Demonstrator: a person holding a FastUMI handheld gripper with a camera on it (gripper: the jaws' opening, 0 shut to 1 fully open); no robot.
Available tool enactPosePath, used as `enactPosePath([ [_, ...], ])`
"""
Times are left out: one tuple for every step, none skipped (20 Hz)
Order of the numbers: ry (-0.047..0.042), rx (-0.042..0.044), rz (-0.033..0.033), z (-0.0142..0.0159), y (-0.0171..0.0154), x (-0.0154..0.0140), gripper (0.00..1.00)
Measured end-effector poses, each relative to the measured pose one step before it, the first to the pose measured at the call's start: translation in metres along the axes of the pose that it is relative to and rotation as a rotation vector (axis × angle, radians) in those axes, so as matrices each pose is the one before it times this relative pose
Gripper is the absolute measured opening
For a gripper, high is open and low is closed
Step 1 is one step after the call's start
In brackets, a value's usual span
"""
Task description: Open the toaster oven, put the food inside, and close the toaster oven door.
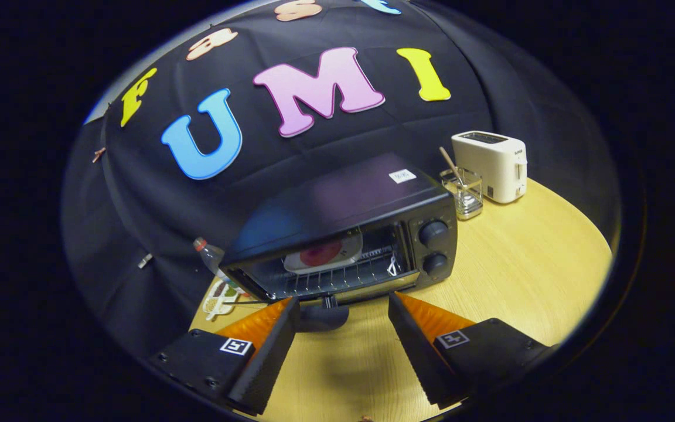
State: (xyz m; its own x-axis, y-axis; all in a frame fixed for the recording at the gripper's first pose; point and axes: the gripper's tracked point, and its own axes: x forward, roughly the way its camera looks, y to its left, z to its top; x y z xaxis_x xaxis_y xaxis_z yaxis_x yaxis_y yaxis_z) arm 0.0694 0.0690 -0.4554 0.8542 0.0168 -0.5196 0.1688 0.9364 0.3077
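- A wooden table (pixel 519 275) is seen under everything.
- The toaster oven (pixel 349 234) is set at 12 o'clock, just ahead of the fingers; its door (pixel 337 293) is dropped open, with the handle (pixel 323 316) between the fingertips.
- The gripper (pixel 343 305) is held wide apart, with nothing clasped.
- A white toaster (pixel 493 164) is seen at 2 o'clock, beyond the oven.
- The food (pixel 323 255) is lying on a plate on the rack inside the oven.
- A glass (pixel 463 193) with a stick is placed just beside the toaster.
- A bottle (pixel 211 255) is seen at 10 o'clock of the oven.
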Motion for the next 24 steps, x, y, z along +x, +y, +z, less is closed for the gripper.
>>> enactPosePath([
  [0.00036,-0.00852,0.00859,0.00368,-0.00155,-0.00763,0.97],
  [0.01086,-0.01207,0.00551,-0.00202,-0.00378,-0.00713,0.98],
  [0.01425,-0.02085,0.00193,-0.00353,-0.00324,-0.00539,0.98],
  [0.01147,-0.02842,0.00474,-0.00301,-0.00323,-0.00481,0.98],
  [0.00183,-0.02285,0.00996,-0.00130,-0.00062,-0.00400,0.98],
  [0.00061,-0.02534,0.00973,-0.00065,-0.00226,-0.00665,0.98],
  [-0.00342,-0.02828,0.01031,0.00161,-0.00203,-0.00834,0.98],
  [-0.01264,-0.04247,-0.00463,0.00447,-0.00712,-0.01192,0.98],
  [-0.02058,-0.04789,-0.01581,0.00786,-0.01472,-0.01752,0.98],
  [-0.04461,-0.06130,-0.02713,0.01382,-0.02168,-0.02010,0.99],
  [-0.04330,-0.06002,-0.04065,0.01474,-0.03003,-0.01920,0.99],
  [-0.02793,-0.04566,-0.04680,0.01493,-0.03448,-0.02386,0.99],
  [-0.02426,-0.03037,-0.04488,0.01223,-0.03334,-0.01696,0.98],
  [-0.03314,-0.01641,-0.03816,0.01743,-0.03087,-0.01902,0.99],
  [-0.03431,-0.01004,-0.03115,0.01790,-0.02581,-0.01479,0.99],
  [-0.01133,-0.00534,-0.02352,0.01024,-0.02075,-0.02054,0.99],
  [-0.01962,-0.02105,-0.02177,0.01625,-0.01758,-0.00491,0.99],
  [-0.01394,-0.01329,-0.00826,0.01242,-0.00637,-0.01688,0.98],
  [-0.02305,0.00459,0.00674,0.01941,0.00228,-0.01541,0.98],
  [-0.04114,0.01529,0.02448,0.02336,0.00981,-0.01222,0.98],
  [-0.03358,0.01610,0.02531,0.02229,0.01396,-0.00848,0.98],
  [-0.03128,0.01934,0.01364,0.02231,0.01262,-0.00465,0.98],
  [-0.01565,0.03482,0.02823,0.01467,0.01480,-0.00267,0.98],
  [0.00881,0.03909,0.02652,0.01118,0.01610,-0.00151,0.98],
])
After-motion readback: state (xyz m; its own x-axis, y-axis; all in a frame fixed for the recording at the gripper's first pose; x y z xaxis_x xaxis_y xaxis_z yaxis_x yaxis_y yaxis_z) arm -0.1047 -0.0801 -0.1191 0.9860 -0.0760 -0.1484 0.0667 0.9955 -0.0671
